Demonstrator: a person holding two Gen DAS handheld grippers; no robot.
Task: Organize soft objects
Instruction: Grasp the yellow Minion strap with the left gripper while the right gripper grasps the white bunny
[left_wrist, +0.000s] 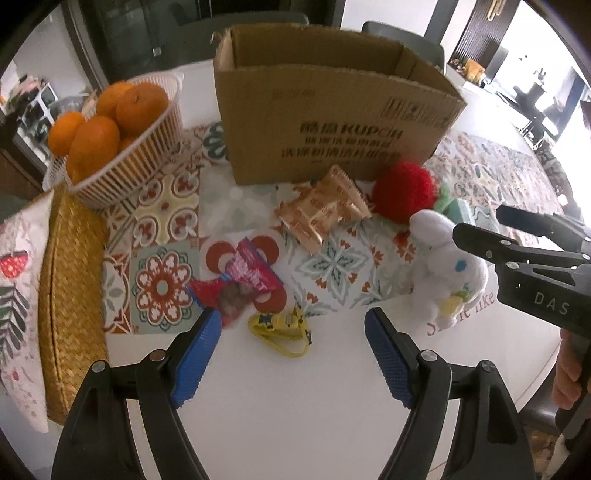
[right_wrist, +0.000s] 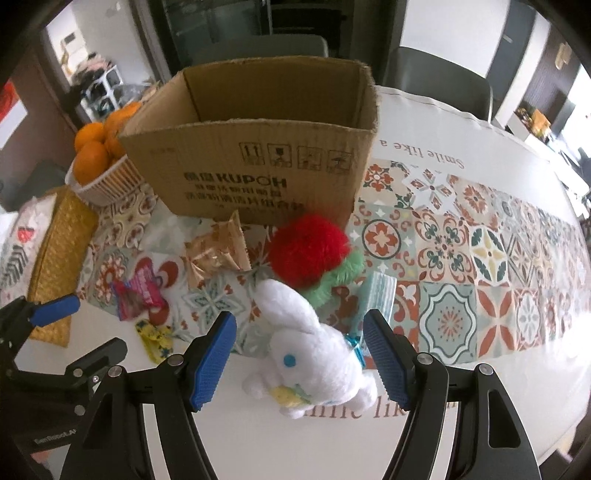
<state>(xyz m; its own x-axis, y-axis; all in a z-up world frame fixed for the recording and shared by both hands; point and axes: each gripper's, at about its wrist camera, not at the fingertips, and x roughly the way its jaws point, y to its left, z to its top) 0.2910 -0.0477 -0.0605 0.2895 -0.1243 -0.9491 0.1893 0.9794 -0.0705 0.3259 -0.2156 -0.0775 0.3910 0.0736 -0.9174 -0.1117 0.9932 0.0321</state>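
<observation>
Only the right wrist view shows the white plush bunny (right_wrist: 314, 354) lying between the spread blue pads (right_wrist: 212, 363) of the right gripper (right_wrist: 301, 360), neither pad touching it; the claw is wide. At 12 o'clock just beyond it lies the red and green plush (right_wrist: 310, 254), touching the bunny's ear. From the left wrist view the bunny (left_wrist: 443, 258) sits at 3 o'clock, and the left gripper (left_wrist: 291, 358) gapes wide over bare white tabletop (left_wrist: 295, 406), a yellow wrapper (left_wrist: 282, 328) just ahead and a red snack packet (left_wrist: 240, 284) by its left pad. The cardboard box (left_wrist: 332, 122) at 12 o'clock stands open; its floor is hidden. The white basket (left_wrist: 125, 162) at 10 o'clock holds oranges (left_wrist: 96, 140). Tiled cloth (right_wrist: 480, 258) runs toward 3 o'clock.
</observation>
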